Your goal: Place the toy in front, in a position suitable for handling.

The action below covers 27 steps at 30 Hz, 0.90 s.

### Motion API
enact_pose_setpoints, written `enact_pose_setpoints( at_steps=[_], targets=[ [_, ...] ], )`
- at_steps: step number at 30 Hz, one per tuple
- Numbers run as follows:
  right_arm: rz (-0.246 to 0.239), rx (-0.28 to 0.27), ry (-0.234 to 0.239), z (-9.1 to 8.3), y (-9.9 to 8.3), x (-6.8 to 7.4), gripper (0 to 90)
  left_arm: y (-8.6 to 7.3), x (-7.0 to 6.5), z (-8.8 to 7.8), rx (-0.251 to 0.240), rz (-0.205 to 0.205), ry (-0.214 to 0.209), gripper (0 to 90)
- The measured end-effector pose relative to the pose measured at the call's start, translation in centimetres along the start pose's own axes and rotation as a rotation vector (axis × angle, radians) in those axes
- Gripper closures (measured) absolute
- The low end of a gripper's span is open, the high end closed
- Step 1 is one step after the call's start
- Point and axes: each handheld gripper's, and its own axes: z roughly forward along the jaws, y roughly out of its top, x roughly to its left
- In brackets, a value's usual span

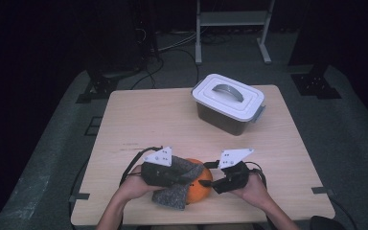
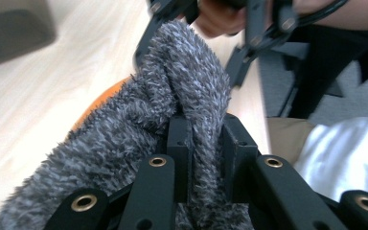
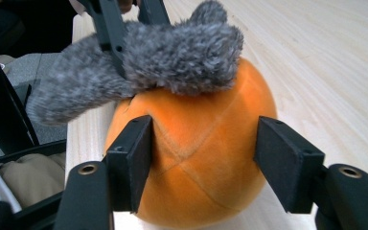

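Note:
A grey fuzzy cloth (image 1: 176, 192) lies draped over an orange plush ball (image 1: 200, 189) near the table's front edge. My left gripper (image 1: 175, 176) is shut on a fold of the cloth (image 2: 182, 91), which is pinched between its two black pads (image 2: 179, 143). My right gripper (image 1: 218, 184) faces the ball from the right. Its jaws stand open on either side of the ball (image 3: 206, 143); the right-hand pad (image 3: 287, 163) is clear of it and the left-hand pad sits at its surface. The cloth (image 3: 172, 57) covers the ball's top.
A brown storage box with a white lid and grey handle (image 1: 229, 98) stands at the back right of the wooden table (image 1: 148, 120). The person's hands and forearms come in over the front edge. Dark floor and stand legs surround the table.

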Motion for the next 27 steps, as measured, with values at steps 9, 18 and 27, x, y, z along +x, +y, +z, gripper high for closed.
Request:
enact_pose_setpoints(
  at_steps=[9,18,27],
  targets=[
    [-0.074,0.018,0.027,-0.3,-0.2,0.5,51.5,-0.2,0.7,-1.1,0.003,-0.037,0.138,76.7],
    [0.079,0.077,0.095,-1.2,-0.4,-1.9,34.4,-0.4,0.3,-0.1,0.047,-0.031,0.025,76.9],
    [0.012,0.060,0.092,-0.6,-0.4,-0.6,41.9,0.7,-0.2,-0.2,-0.008,-0.012,0.073,75.2]
  ],
)
